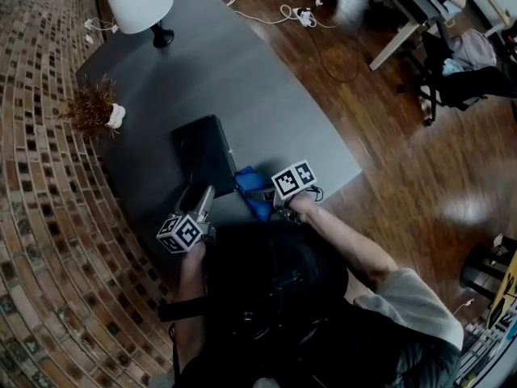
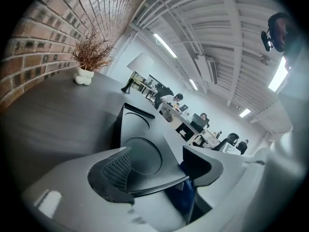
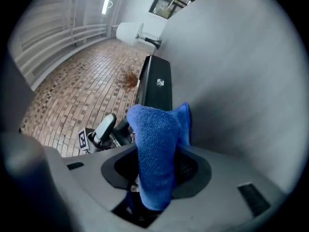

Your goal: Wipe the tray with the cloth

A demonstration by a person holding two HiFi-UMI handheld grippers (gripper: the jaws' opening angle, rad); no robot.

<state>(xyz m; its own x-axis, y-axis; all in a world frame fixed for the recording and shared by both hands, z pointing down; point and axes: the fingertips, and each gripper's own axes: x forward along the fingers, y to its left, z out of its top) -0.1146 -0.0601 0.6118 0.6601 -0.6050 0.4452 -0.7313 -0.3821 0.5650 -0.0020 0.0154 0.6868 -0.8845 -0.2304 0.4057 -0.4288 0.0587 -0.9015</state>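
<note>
While the left tool (image 2: pixel 157 164) pinches the tray (image 1: pixel 202 153) by its near corner, the right tool (image 3: pixel 157 172) grips the cloth (image 3: pixel 154 129) beside it. Wipe unstarted; next, probably carry cloth forward onto tray.

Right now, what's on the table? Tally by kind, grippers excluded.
tray: 1
cloth: 1
lamp: 1
potted plant: 1
Total: 4
</note>
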